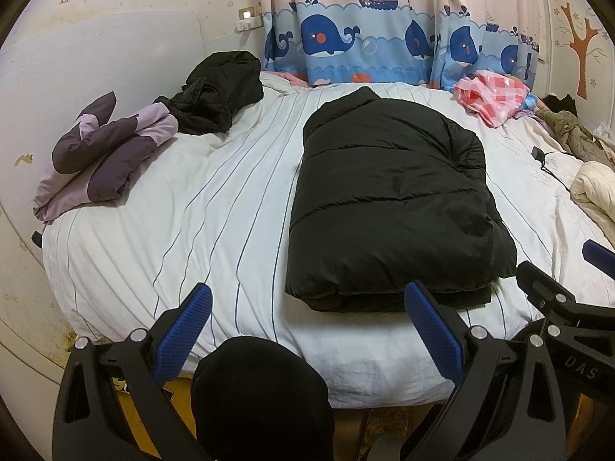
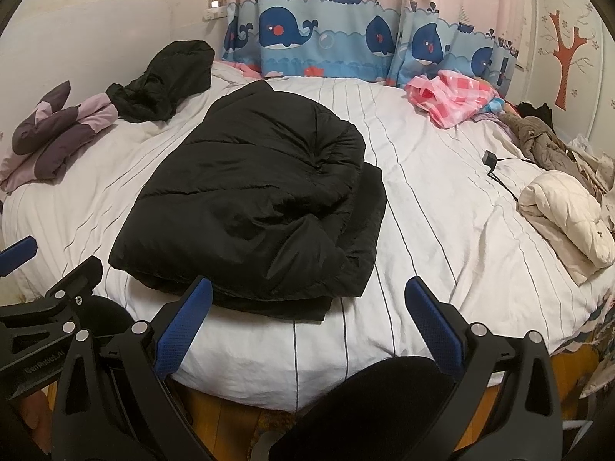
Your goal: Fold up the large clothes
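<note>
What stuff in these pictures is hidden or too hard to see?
- Black jacket: its zipper and sleeves, both views; folded under its own top layer.
- Crumpled black garment: which kind, both views; too bunched up.
- Clothes pile at the right: left view cuts it off at the edge.
- Wall outlet: details too small, both views.
- Floor under the bed: blocked by the left gripper and right gripper, jaws open.

The black puffer jacket lies folded into a thick, roughly rectangular bundle on the white striped bed. Its collar end points toward the far side, and its layered lower edge is near the bed's front edge. The quilted surface is puffy and a little wrinkled.
</note>
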`<state>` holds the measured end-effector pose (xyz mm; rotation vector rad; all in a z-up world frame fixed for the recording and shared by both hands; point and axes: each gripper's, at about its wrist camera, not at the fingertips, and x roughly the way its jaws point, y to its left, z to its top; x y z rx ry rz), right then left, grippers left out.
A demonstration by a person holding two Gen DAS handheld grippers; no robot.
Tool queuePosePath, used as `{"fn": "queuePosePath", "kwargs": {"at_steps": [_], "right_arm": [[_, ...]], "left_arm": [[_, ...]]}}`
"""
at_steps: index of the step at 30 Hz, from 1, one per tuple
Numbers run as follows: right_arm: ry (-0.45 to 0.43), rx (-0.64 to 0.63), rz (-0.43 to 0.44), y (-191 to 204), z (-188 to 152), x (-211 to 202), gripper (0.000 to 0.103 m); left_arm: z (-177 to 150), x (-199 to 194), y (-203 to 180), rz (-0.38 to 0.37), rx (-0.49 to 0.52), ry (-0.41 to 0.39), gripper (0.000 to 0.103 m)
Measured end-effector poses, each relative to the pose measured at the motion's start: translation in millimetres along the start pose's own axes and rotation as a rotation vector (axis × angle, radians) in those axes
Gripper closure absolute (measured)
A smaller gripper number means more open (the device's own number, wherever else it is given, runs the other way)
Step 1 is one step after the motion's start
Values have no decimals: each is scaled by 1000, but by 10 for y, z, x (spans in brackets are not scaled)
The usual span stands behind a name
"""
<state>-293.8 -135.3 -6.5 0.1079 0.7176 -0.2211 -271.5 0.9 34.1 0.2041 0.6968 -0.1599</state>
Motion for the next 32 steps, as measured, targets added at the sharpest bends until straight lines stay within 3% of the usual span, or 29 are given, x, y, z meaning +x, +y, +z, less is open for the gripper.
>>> {"fn": "queuePosePath", "kwargs": {"at_steps": [15,20,24,28,32], "right_arm": [[3,1,4,10,16,10,6],[8,-3,14,14,53,47,6],[-8,4,20,-36,90,48,6],[-11,10,13,-60,76,33,6],[-6,4,10,-52,50,32,6]], "left_arm": [[7,23,9,2,1,-2,7],[-26,-4,76,-34,-6,-71,9],[-2,63,137,-18,-33,-47,9],[-16,196,212,-38,-86,33,8],[-40,190,203,-22,-82,39,7]]}}
